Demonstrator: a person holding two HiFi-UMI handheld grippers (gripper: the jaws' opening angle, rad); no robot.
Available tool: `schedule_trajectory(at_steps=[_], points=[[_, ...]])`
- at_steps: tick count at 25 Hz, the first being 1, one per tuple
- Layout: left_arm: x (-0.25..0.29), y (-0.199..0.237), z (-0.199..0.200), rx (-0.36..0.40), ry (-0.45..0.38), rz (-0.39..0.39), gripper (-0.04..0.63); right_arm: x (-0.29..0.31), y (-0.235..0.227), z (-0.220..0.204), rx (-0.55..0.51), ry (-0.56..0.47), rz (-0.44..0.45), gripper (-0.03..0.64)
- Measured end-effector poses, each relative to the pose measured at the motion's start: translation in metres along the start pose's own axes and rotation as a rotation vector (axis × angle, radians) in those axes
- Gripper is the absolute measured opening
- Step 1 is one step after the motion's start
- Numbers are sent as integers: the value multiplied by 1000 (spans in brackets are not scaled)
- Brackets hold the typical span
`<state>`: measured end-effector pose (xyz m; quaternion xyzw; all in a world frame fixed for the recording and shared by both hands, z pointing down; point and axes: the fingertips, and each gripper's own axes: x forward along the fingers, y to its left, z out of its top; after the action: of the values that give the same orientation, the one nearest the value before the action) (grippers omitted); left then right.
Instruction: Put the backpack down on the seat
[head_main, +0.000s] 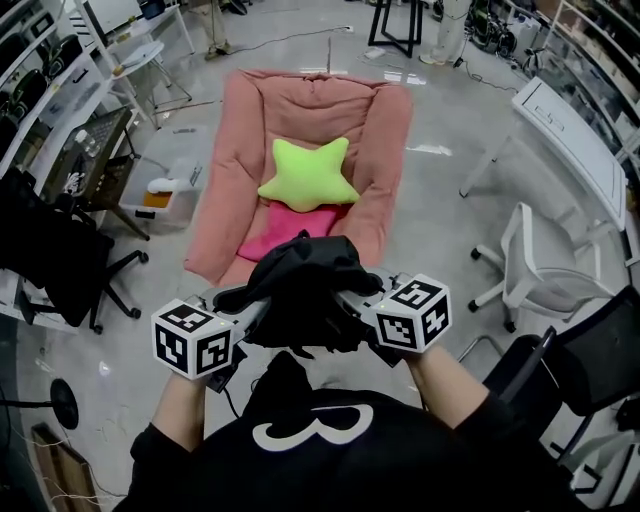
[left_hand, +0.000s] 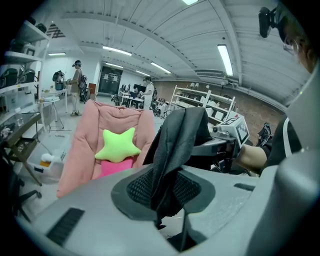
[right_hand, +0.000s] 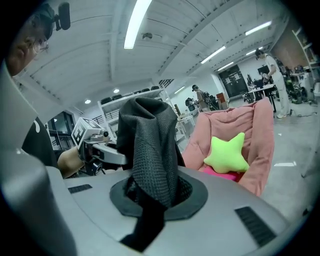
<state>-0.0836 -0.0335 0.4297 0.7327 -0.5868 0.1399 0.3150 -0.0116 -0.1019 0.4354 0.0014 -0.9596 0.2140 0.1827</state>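
Observation:
A black backpack (head_main: 300, 285) hangs in the air between my two grippers, just in front of the pink lounge seat (head_main: 300, 130). My left gripper (head_main: 262, 305) is shut on a mesh strap of the backpack (left_hand: 172, 150). My right gripper (head_main: 352, 300) is shut on another bunched mesh part of the backpack (right_hand: 150, 150). On the seat lie a lime-green star cushion (head_main: 308, 175) and a pink cushion (head_main: 280, 232) beneath it. The seat also shows ahead in both gripper views, the seat (left_hand: 85, 145) and the seat (right_hand: 250, 135).
A white office chair (head_main: 545, 262) stands to the right, with a white table (head_main: 575, 145) behind it. A black chair (head_main: 60, 260) and a white bin (head_main: 165, 200) are at the left. People stand far back in the room (left_hand: 76, 85).

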Motion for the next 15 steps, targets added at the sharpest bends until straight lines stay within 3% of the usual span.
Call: schedule_trajectory(at_steps=[6, 15], points=[[6, 51, 41, 17, -32, -8, 84, 42, -21, 44, -19, -20, -31, 44], [46, 141, 109, 48, 13, -100, 83, 109, -84, 109, -26, -13, -153, 46]])
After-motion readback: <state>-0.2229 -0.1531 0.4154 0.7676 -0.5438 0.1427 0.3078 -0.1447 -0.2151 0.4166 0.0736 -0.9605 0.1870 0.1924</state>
